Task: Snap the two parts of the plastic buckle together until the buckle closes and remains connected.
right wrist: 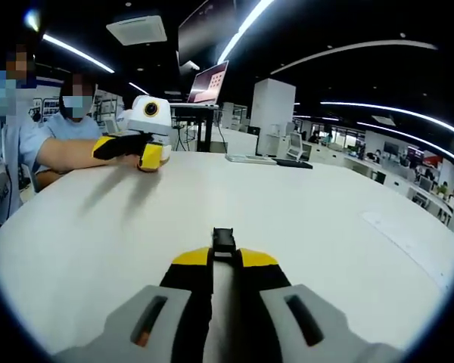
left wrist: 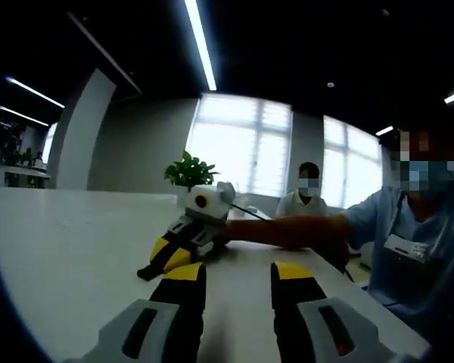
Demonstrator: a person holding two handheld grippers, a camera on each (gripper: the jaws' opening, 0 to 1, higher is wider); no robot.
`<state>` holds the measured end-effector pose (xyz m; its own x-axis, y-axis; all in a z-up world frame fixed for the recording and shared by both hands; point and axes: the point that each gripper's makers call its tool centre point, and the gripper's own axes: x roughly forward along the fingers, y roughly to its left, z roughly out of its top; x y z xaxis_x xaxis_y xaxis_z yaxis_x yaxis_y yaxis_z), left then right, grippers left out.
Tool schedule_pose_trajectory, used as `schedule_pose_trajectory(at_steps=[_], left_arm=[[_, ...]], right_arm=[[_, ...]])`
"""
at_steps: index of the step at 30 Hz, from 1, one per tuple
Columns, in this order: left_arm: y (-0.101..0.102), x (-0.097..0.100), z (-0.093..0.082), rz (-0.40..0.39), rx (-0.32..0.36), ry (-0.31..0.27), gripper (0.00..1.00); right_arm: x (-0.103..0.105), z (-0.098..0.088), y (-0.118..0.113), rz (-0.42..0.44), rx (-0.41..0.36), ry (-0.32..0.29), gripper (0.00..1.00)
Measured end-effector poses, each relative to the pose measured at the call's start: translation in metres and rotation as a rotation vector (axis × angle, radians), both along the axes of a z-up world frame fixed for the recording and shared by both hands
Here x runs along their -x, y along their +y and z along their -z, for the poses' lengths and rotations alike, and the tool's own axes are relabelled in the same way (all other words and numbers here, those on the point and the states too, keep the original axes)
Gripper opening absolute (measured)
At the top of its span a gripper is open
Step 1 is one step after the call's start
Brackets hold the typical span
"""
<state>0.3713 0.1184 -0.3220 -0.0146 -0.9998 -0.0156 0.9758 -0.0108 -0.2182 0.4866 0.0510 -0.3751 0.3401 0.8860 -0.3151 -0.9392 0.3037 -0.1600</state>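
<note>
So, right gripper (right wrist: 225,259) in the right gripper view: its yellow-tipped black jaws are drawn nearly together and pinch a small black plastic buckle part (right wrist: 224,240) between the tips. That part is squarish w/ a raised edge on top, sticks out just past the jaw ends, and sits low over the white table (right wrist: 325,227); can't tell if it touches the tabletop. Only that one buckle piece is identifiable; finer detail too small to read.

Same view, upper left: the left gripper (right wrist: 147,153) shows at the far side of the table, white body w/ yellow and black jaw ends, held by a person's arm (right wrist: 64,153) in a light blue short sleeve. Whatever is at its tips is too small to make out.

Left gripper view: the left gripper's (left wrist: 237,272) own jaws stand apart, a clear strip of table (left wrist: 68,249) showing between them, nothing between the tips. Ahead of them the right gripper (left wrist: 160,262) rests tips-down toward the tabletop, a dark bit at its tip, blurred. The person's arm (left wrist: 287,231) reaches across to it from the right.

Background: potted green plant (left wrist: 189,171) by bright windows (left wrist: 242,144), a second seated person (left wrist: 306,198) beyond the table. Right gripper view also has an open laptop (right wrist: 209,83) on a stand and a keyboard (right wrist: 250,159) at the table's far edge.
</note>
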Motion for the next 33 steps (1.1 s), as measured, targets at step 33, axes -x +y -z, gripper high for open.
schedule_pose_trajectory(at_steps=[33], left_arm=[[-0.002, 0.002, 0.000, 0.008, 0.002, 0.004, 0.33]], right_arm=[[-0.063, 0.000, -0.006, 0.026, -0.012, 0.026, 0.11]])
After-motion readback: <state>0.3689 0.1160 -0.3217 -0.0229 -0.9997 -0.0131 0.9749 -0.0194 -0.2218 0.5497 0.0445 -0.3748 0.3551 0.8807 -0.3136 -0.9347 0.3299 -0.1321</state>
